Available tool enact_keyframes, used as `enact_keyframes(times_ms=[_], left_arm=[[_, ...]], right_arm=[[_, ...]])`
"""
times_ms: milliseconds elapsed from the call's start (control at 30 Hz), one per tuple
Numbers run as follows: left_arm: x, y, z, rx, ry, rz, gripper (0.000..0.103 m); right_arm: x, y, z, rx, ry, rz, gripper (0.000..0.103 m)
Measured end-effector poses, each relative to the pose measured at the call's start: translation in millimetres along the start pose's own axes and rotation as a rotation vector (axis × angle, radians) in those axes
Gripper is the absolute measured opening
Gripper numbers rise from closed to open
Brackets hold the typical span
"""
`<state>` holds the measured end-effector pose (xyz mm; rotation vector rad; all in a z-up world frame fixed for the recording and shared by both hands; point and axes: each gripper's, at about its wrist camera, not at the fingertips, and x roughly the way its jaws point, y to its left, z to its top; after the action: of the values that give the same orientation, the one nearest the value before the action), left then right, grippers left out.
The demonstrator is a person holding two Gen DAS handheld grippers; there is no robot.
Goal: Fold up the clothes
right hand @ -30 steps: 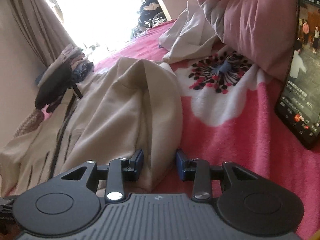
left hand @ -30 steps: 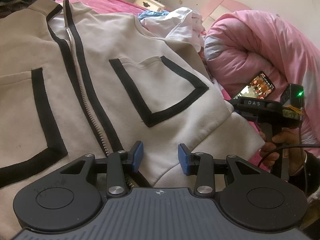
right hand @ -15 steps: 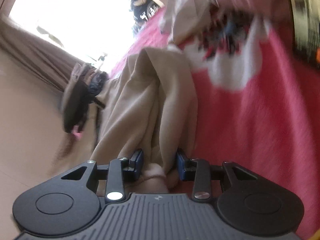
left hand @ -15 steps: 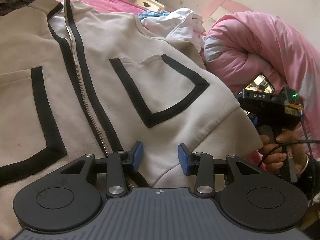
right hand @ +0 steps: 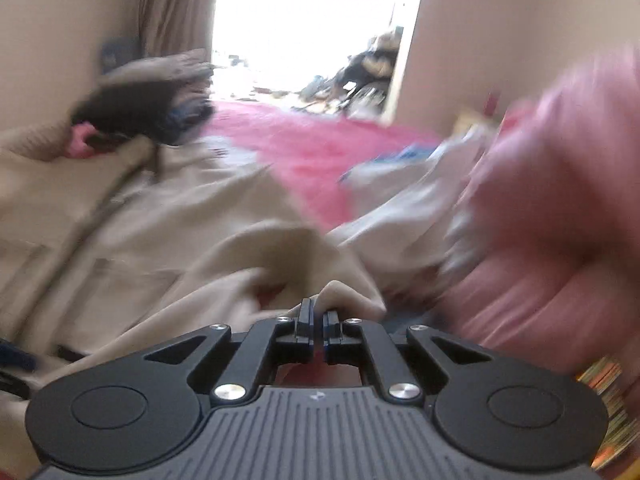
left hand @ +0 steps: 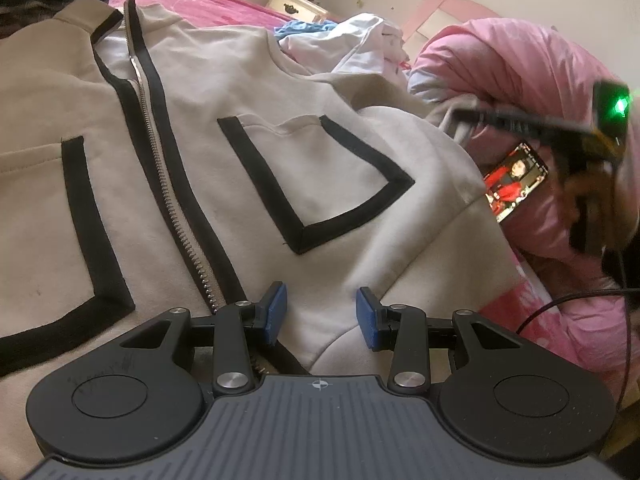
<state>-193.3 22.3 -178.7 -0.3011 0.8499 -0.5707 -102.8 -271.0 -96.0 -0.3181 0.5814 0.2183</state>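
Observation:
A beige zip jacket (left hand: pixel 224 152) with black trim lies spread front-up on the bed, and its zipper (left hand: pixel 168 184) runs away from me. My left gripper (left hand: pixel 322 316) rests low over the hem, open, blue pads apart with flat cloth below them. My right gripper (right hand: pixel 318 318) is closing tight on a raised beige fold of the jacket sleeve (right hand: pixel 340 292), pads pressed on it. This view is blurred by motion. In the left wrist view the right tool shows at the far right, its green light (left hand: pixel 618 104) lit above a hand (left hand: pixel 580 200).
A lit phone (left hand: pixel 514 182) leans on a pink quilt (left hand: pixel 500 64) right of the jacket. White clothes (left hand: pixel 348 40) are heaped behind it, before a cream nightstand (left hand: pixel 296 2). Dark clothes (right hand: pixel 140 108) are piled at the far left on the pink bedspread (right hand: pixel 304 144).
My right gripper shut on the sleeve fold, rolled and rose with it, uncovering the phone in the left wrist view. The left gripper and the jacket body stayed put.

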Motion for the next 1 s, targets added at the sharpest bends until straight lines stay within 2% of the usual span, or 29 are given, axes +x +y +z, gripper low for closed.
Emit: enact_keyframes(times_ms=[67, 167, 233, 300, 400, 533, 600, 667, 733, 800, 867, 900, 967, 1000], left_arm=[[0, 0, 0, -0.001, 0.001, 0.000, 0.038], [0, 0, 0, -0.002, 0.002, 0.001, 0.038], [0, -1, 0, -0.001, 0.002, 0.002, 0.038], [0, -1, 1, -0.004, 0.003, 0.002, 0.038], [0, 0, 1, -0.006, 0.004, 0.001, 0.038], [-1, 0, 1, -0.001, 0.004, 0.000, 0.038], [-2, 0, 1, 0.001, 0.006, -0.002, 0.038], [-3, 1, 1, -0.002, 0.010, -0.005, 0.038], [-3, 1, 2, -0.003, 0.011, -0.008, 0.038], [-3, 2, 2, -0.002, 0.012, -0.010, 0.038], [-2, 2, 2, -0.002, 0.012, -0.011, 0.038], [-2, 2, 2, -0.001, 0.012, -0.010, 0.038], [-2, 1, 2, 0.002, 0.012, -0.008, 0.038], [-2, 1, 3, 0.003, 0.013, -0.006, 0.038]], right_arm=[[2, -5, 12, -0.078, -0.035, -0.097, 0.004], [10, 1, 29, -0.281, -0.118, -0.270, 0.005], [17, 7, 42, -0.370, -0.182, -0.345, 0.005], [20, 15, 53, -0.387, -0.226, -0.329, 0.005], [18, 31, 54, -0.360, -0.255, -0.210, 0.005], [20, 58, 39, -0.531, -0.297, -0.238, 0.005], [21, 55, 46, -0.553, -0.293, -0.262, 0.005], [12, 46, 52, -0.541, -0.266, -0.302, 0.005], [-3, 32, 52, -0.494, -0.198, -0.329, 0.005], [-11, 14, 43, -0.424, -0.099, -0.360, 0.005], [2, -8, 29, -0.351, 0.057, -0.387, 0.006], [9, -19, 23, -0.298, 0.127, -0.390, 0.009], [8, -36, 17, -0.158, 0.196, -0.352, 0.014], [2, -41, 16, -0.111, 0.201, -0.332, 0.026]])
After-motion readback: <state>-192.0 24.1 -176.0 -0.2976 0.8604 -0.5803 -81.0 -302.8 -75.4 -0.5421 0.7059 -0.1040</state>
